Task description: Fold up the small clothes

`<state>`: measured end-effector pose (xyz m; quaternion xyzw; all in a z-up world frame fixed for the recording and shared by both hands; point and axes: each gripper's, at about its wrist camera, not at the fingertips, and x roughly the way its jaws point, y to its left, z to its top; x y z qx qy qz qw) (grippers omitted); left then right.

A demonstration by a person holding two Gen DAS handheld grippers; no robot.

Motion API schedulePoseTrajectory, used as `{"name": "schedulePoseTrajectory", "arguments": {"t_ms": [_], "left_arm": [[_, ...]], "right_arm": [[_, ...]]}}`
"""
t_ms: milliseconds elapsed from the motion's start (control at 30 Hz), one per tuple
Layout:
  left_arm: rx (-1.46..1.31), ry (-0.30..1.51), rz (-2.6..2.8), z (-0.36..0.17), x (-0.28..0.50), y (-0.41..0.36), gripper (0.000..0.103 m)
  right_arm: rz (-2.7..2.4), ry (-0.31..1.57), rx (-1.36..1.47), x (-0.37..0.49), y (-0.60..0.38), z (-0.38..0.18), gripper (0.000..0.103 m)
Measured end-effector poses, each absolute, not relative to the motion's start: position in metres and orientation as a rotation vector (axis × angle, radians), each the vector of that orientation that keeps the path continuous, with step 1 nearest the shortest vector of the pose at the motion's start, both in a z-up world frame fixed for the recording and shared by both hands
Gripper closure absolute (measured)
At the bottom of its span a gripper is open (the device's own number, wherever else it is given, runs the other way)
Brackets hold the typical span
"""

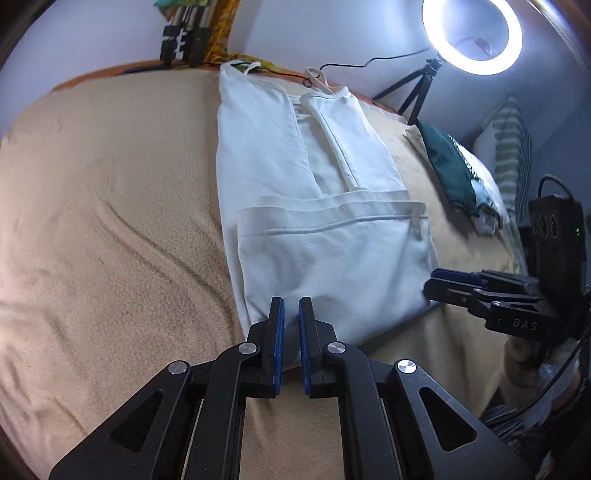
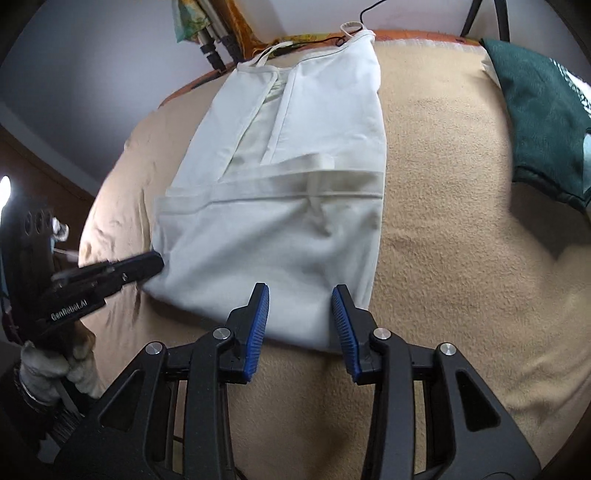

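A white strappy garment [image 1: 317,206] lies on the tan blanket [image 1: 110,229], its sides folded inward and its near part folded up over the middle. My left gripper [image 1: 291,314] hovers at the garment's near folded edge, jaws a narrow gap apart and empty. It also shows in the right wrist view [image 2: 157,264], tip at the garment's left near corner. My right gripper [image 2: 300,306] is open and empty over the garment [image 2: 280,184] at its near right corner. It shows in the left wrist view [image 1: 434,286] at the garment's right edge.
A dark green cushion [image 1: 456,171] and a striped pillow [image 1: 511,155] lie at the right. A lit ring light [image 1: 472,35] on a small tripod [image 1: 413,92] stands at the back right. A black cable [image 1: 343,66] runs behind the garment.
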<state>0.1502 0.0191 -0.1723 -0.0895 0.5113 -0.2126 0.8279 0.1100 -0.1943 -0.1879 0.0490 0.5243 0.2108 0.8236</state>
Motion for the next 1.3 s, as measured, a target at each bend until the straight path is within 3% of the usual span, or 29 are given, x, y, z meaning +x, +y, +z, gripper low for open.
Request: {"name": "schedulePoseTrajectory", "arguments": {"t_ms": [467,1033,1100,1200,1267,1300], "left_arm": [[-0.245,0.957,-0.406,-0.129,0.209,0.043,0.097],[-0.152,0.991,-0.352,-0.176,0.327,0.022,0.097],[-0.132,0.97,-0.349,-0.178,0.332,0.022,0.097],[-0.119,0.954,-0.325,-0.177,0.336,0.024,0.096],[-0.172,0.961,-0.331,-0.176,0.342,0.03,0.087],[-0.196,0.959,-0.334,-0.176,0.345,0.033,0.074]], "right_arm": [[0.485,0.891,0.11,0.149,-0.209,-0.137,0.064],[0.485,0.964,0.129,0.303,-0.196,-0.183,0.066],[0.459,0.959,0.13,0.311,-0.204,-0.186,0.076],[0.418,0.954,0.119,0.319,-0.214,-0.184,0.08],[0.387,0.945,0.107,0.322,-0.223,-0.181,0.079],[0.383,0.939,0.117,0.324,-0.228,-0.179,0.076]]}}
